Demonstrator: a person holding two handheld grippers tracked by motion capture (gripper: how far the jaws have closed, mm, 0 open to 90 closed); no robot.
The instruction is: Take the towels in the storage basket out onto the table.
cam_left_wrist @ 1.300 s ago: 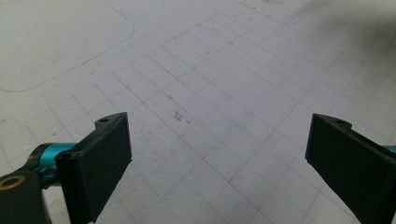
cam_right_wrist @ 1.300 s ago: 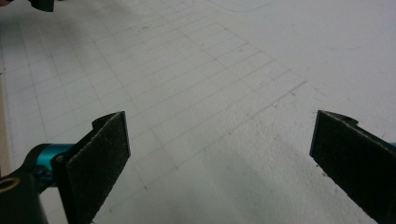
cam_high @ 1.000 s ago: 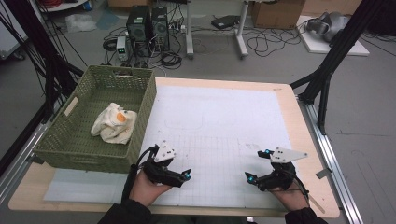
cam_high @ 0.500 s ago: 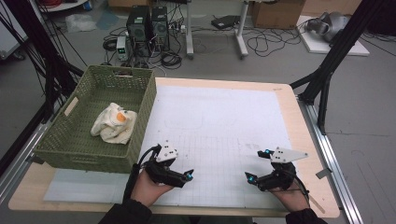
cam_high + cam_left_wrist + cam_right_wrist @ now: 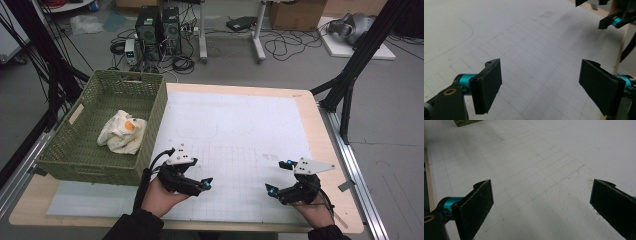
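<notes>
Where the wooden desk [image 5: 325,135] spreads under the high camera, I see a white gridded mat [image 5: 235,135] covering most of its top, marked with faint squares and a curved outline toward the far side. At the desk's left edge stands a green woven basket [image 5: 80,150], partly overhanging the mat's left margin, and inside it lies a crumpled cream cloth [image 5: 121,132] with an orange patch, resting against the wall nearest the mat. Both of my hands sit at the near edge. My left claw [image 5: 202,182] is close beside the basket's near right corner, lifted a little off the mat; its jaws have just been closing slightly, yet they stand wide with only bare mat between them, as the left gripper view [image 5: 539,85] confirms. My right claw [image 5: 279,177] hovers low over the mat's near right part, well apart from the left one, jaws spread wide and empty in the right gripper view [image 5: 541,205]. The cloth is out of reach of both claws, nearer the left.
</notes>
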